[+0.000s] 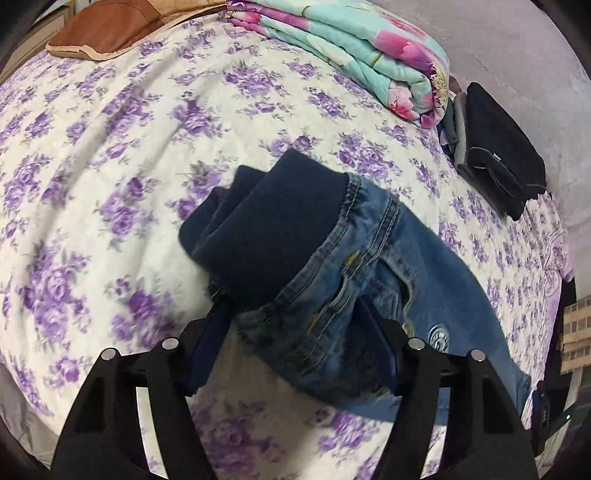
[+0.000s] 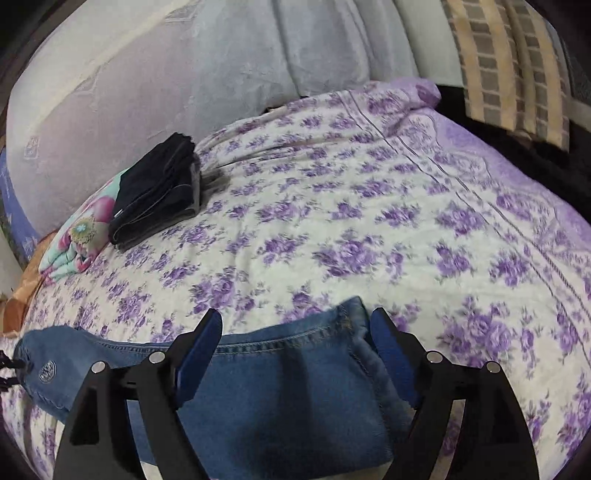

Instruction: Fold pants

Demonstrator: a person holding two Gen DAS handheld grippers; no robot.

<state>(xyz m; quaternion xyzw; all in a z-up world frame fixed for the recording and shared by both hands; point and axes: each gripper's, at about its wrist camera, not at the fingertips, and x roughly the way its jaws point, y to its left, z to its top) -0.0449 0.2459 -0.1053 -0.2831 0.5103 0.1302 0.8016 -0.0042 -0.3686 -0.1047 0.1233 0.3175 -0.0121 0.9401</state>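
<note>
A pair of small blue jeans [image 1: 332, 266] with a dark blue elastic waistband lies on the purple-flowered bedsheet [image 1: 110, 166]. In the left wrist view the waist end sits bunched between the fingers of my left gripper [image 1: 291, 314], whose jaws stand wide apart around the denim. In the right wrist view the jeans' [image 2: 277, 387] leg end with its stitched hem lies flat between and under the fingers of my right gripper [image 2: 295, 325], also wide open. A round silver patch [image 2: 48, 371] shows at the left end.
A stack of folded dark clothes [image 1: 498, 166] lies by the grey padded headboard [image 2: 110, 92], also in the right wrist view [image 2: 159, 188]. A folded turquoise floral blanket [image 1: 351, 48] and a brown pillow [image 1: 107, 26] lie at the far side. A checked curtain [image 2: 509, 55] hangs past the bed's edge.
</note>
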